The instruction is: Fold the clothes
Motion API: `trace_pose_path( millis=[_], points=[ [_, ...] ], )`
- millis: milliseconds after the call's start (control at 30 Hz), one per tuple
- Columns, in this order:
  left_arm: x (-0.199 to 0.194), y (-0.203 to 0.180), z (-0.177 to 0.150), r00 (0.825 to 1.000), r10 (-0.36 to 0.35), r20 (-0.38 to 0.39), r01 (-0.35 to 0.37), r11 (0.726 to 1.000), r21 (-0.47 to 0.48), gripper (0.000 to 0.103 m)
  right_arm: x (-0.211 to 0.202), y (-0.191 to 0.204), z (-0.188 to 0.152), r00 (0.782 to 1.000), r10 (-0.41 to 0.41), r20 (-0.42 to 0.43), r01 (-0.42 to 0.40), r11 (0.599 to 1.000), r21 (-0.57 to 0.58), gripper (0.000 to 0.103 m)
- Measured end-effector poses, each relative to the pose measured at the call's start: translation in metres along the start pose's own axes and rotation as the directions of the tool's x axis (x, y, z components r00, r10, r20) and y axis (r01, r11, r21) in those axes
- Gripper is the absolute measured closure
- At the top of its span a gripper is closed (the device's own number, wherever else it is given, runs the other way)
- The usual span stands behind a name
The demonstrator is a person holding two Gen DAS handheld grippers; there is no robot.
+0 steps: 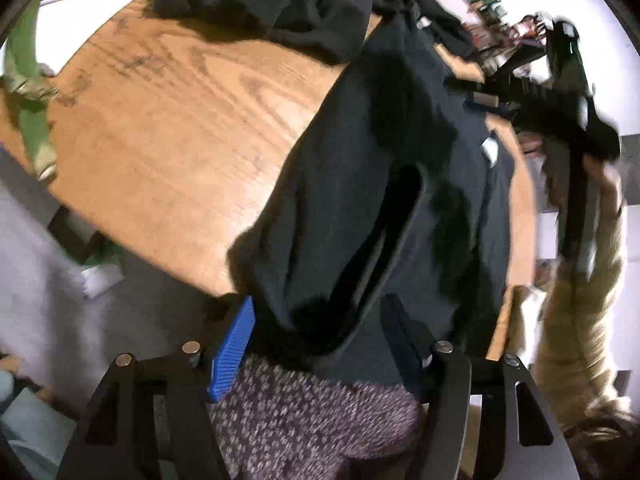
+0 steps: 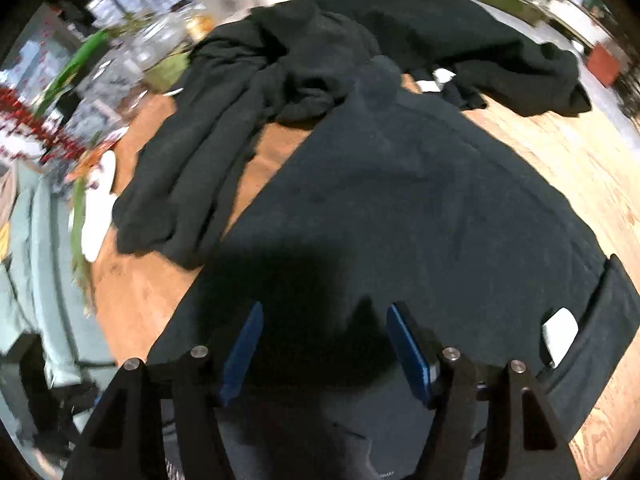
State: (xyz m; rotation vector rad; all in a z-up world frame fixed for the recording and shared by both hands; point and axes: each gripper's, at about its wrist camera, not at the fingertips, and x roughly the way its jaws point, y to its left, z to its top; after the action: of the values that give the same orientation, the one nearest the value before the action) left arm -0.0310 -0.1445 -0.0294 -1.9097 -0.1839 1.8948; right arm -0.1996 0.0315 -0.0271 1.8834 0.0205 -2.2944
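A dark navy garment (image 1: 360,184) lies lengthwise on the wooden table (image 1: 160,128), its collar opening (image 1: 384,248) toward me. My left gripper (image 1: 320,344) is open at the table's near edge, with the garment's hanging end between its fingers and not pinched. In the right wrist view the same navy garment (image 2: 420,208) spreads flat, with a white label (image 2: 560,336) at its collar on the right. My right gripper (image 2: 326,352) hovers open just above the cloth, nothing between its blue pads (image 2: 244,352).
Crumpled black clothes (image 2: 260,92) are heaped on the far side of the table (image 2: 560,148). An arm in a beige sleeve (image 1: 580,320) reaches in at the right. Green trouser legs (image 1: 28,80) stand at the left. Speckled fabric (image 1: 312,420) lies below my left gripper.
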Motion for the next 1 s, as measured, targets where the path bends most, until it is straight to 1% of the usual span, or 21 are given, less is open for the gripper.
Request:
trace_pose_path(
  millis=[100,133,167,200,300,333,400,433,500,567,633,700,733,767,933,1000],
  points=[
    [0.009,-0.003,-0.011,0.999,0.037,-0.024,-0.037,0.999,-0.036,0.037,-0.004,-0.008,0.018,0.996,-0.072,0.049,0.07,0.996,0.049,0.035],
    [0.012,-0.004,-0.011,0.999,0.033,-0.026,-0.034,0.998,-0.058,0.037,-0.005,-0.01,0.025,0.994,-0.086,0.063,0.081,0.994,0.072,0.035],
    [0.014,-0.005,-0.012,0.999,0.033,-0.008,-0.033,0.995,-0.092,0.037,-0.004,-0.012,0.035,0.992,-0.102,0.072,0.095,0.991,0.097,0.035],
    [0.015,-0.008,-0.012,0.999,0.037,0.008,-0.036,0.995,-0.094,0.04,-0.001,-0.01,0.042,0.99,-0.121,0.07,0.113,0.988,0.107,0.035],
    [0.02,-0.019,-0.018,0.988,0.151,0.002,-0.151,0.986,-0.071,0.07,0.012,0.005,0.061,0.983,-0.178,0.049,0.173,0.979,0.106,0.036],
    [0.019,-0.019,-0.02,0.991,0.137,0.004,-0.136,0.988,-0.073,0.079,0.016,0.012,0.065,0.981,-0.188,0.045,0.183,0.978,0.097,0.038],
    [0.014,-0.019,-0.024,0.993,0.118,0.008,-0.118,0.991,-0.068,0.089,0.021,0.024,0.07,0.979,-0.2,0.045,0.197,0.978,0.073,0.038],
    [0.011,-0.02,-0.025,0.994,0.109,0.01,-0.109,0.992,-0.065,0.09,0.022,0.03,0.07,0.975,-0.215,0.049,0.211,0.975,0.066,0.038],
    [0.006,-0.027,-0.027,0.993,0.118,0.023,-0.118,0.992,-0.035,0.09,0.024,0.04,0.069,0.968,-0.244,0.057,0.242,0.969,0.049,0.038],
    [0.003,-0.034,-0.027,0.994,0.11,0.026,-0.109,0.994,-0.01,0.09,0.026,0.051,0.066,0.962,-0.265,0.069,0.266,0.964,-0.002,0.038],
    [0.001,-0.038,-0.027,0.995,0.092,0.027,-0.092,0.996,0.002,0.09,0.033,0.056,0.066,0.96,-0.275,0.049,0.277,0.96,-0.03,0.039],
    [-0.002,-0.041,-0.029,0.996,0.078,0.033,-0.078,0.997,0.017,0.09,0.043,0.048,0.073,0.968,-0.251,-0.012,0.252,0.968,0.022,0.046],
    [-0.003,-0.04,-0.029,0.996,0.078,0.035,-0.079,0.997,0.019,0.09,0.045,0.046,0.075,0.97,-0.244,-0.018,0.245,0.969,0.038,0.05],
    [-0.004,-0.04,-0.029,0.997,0.076,0.035,-0.077,0.997,0.02,0.09,0.046,0.045,0.077,0.971,-0.239,-0.019,0.24,0.97,0.051,0.051],
    [-0.008,-0.034,-0.029,0.997,0.066,0.034,-0.066,0.998,0.009,0.09,0.042,0.062,0.078,0.961,-0.276,0.032,0.277,0.961,-0.001,0.05],
    [-0.008,-0.033,-0.028,0.997,0.071,0.032,-0.071,0.997,0.012,0.09,0.049,0.062,0.079,0.96,-0.281,0.0,0.281,0.96,-0.003,0.05]
  ],
)
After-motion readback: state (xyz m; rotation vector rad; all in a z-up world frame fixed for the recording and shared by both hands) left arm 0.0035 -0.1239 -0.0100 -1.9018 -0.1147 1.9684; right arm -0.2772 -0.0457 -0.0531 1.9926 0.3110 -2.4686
